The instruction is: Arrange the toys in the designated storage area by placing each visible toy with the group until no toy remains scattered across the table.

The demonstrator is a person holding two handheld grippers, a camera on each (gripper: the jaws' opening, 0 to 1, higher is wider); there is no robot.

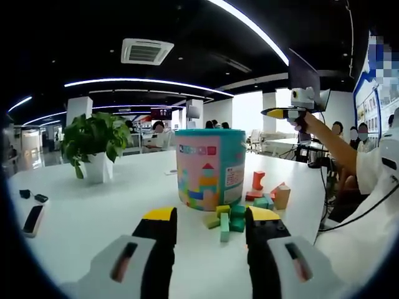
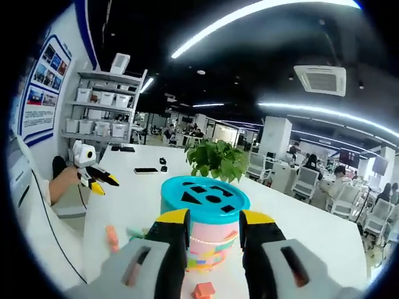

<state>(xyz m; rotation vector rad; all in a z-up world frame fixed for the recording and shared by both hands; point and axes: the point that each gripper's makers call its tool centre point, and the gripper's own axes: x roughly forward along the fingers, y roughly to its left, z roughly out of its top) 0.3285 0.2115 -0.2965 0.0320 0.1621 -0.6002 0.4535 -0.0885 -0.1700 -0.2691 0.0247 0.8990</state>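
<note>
Nearest in the left gripper view are the left gripper's (image 1: 211, 227) own yellow-tipped jaws, spread apart with nothing between them, hovering low over the white table (image 1: 93, 212). Just beyond the tips lies a loose cluster of wooden blocks: green ones (image 1: 229, 219) right ahead in the gap between the jaws, one of them a short bar standing on end, and further right a red block (image 1: 258, 180) and a tan one with a pink top (image 1: 282, 195). They sit at the near right foot of the toy bucket (image 1: 209, 168), a pink and teal tub printed with block shapes.

In the right gripper view the right gripper (image 2: 214, 229) hangs above that bucket, jaws likewise parted and empty, looking down on its teal shape-sorter lid (image 2: 206, 198). An orange block (image 2: 112, 237) lies on the table to the left, and a red block (image 2: 203, 290) at the bottom, between the jaws.

The left gripper looks the better placed for the next pick: the green blocks lie straight ahead and slightly below its tips, so a short forward dip should bracket the upright bar across its narrow side. A potted plant (image 1: 95, 144) stands far left, well clear.
</note>
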